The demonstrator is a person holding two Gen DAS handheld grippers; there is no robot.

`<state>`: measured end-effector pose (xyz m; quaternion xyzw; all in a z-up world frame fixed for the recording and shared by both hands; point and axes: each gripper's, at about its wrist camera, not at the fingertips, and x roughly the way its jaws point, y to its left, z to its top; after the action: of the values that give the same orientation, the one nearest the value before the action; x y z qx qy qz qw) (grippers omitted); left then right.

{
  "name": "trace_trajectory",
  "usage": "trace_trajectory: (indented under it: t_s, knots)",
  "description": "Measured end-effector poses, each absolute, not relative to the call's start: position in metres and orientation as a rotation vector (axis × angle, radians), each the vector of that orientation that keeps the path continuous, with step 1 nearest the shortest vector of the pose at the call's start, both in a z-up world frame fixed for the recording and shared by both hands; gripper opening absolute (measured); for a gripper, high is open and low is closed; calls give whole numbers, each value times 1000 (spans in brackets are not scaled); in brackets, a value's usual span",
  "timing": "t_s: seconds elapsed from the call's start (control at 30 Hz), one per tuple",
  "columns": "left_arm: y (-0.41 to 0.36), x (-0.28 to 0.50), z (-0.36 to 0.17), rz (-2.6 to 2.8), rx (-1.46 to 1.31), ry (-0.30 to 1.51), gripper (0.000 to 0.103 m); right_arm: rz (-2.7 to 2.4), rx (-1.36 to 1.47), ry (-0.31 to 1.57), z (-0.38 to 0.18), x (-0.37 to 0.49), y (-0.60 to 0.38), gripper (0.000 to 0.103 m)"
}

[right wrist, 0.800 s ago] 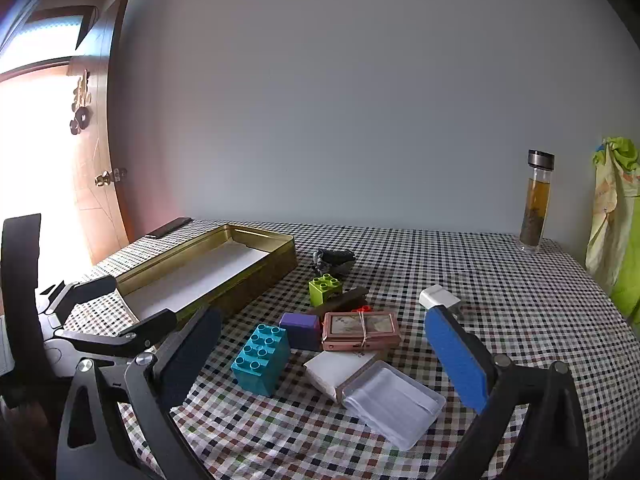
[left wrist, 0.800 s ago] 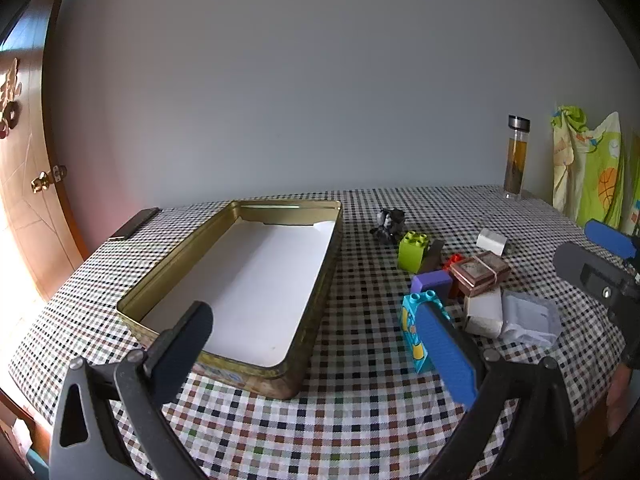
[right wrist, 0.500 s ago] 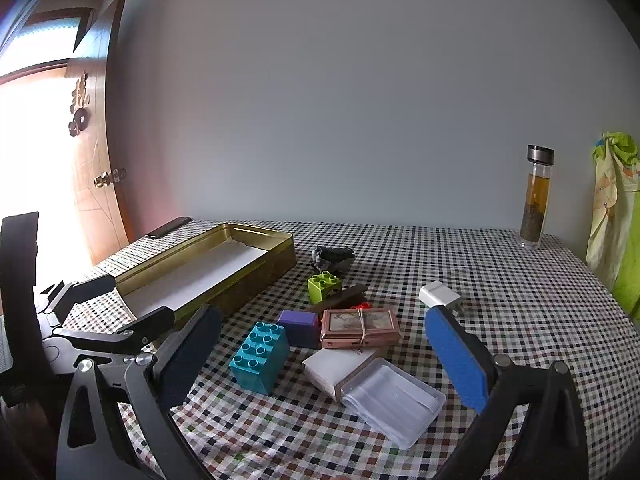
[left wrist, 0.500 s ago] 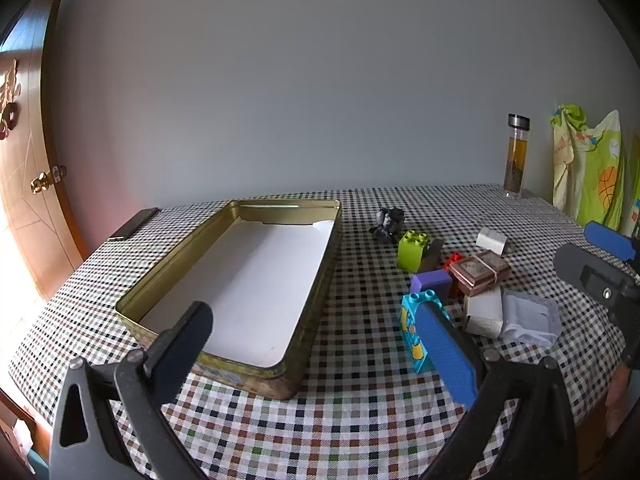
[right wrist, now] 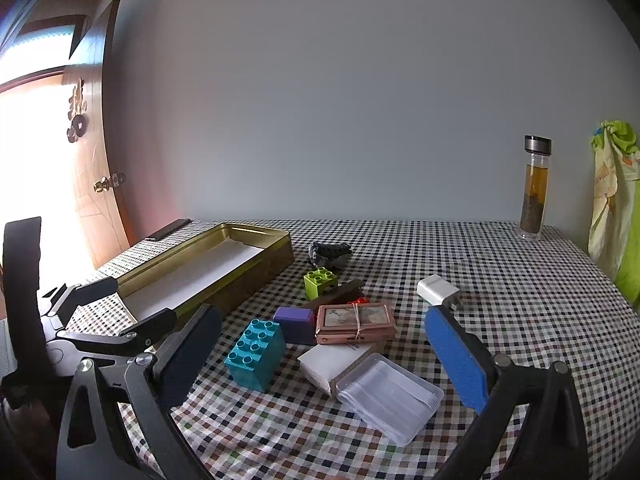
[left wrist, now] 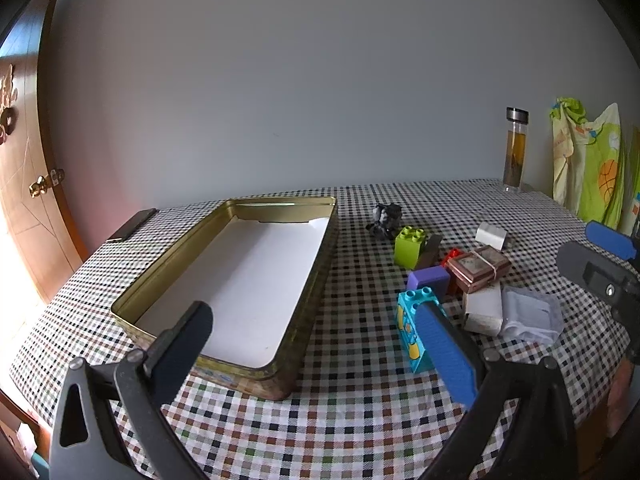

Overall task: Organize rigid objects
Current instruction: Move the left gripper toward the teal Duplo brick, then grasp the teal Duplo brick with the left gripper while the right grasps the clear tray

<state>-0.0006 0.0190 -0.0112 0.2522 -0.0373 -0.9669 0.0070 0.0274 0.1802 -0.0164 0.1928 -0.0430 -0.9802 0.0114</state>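
Opening step, nothing yet gripped: left tool [left wrist: 316, 344] and right tool [right wrist: 320, 356] both wide and empty above the tabletop [right wrist: 500, 320], loose blocks [right wrist: 256, 354] at lower centre, tin [left wrist: 320, 280] centre-left awaiting a first pick.

A tin [left wrist: 320, 240] is sitting left of clustered blocks [right wrist: 256, 354] on the table [right wrist: 520, 320]; a bottle [right wrist: 534, 188] is standing behind, right.
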Motion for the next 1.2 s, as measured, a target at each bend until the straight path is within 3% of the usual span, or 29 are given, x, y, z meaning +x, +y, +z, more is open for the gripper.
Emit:
trace_trajectory:
  t_s: [1.0, 1.2]
  knots:
    - [56, -23, -39, -3061, 946, -195, 103, -3066, 726, -269, -53, 23, 233, 103]
    - [75, -37, -52, -3072, 1017, -261, 102, -3030, 847, -182, -64, 10, 241, 103]
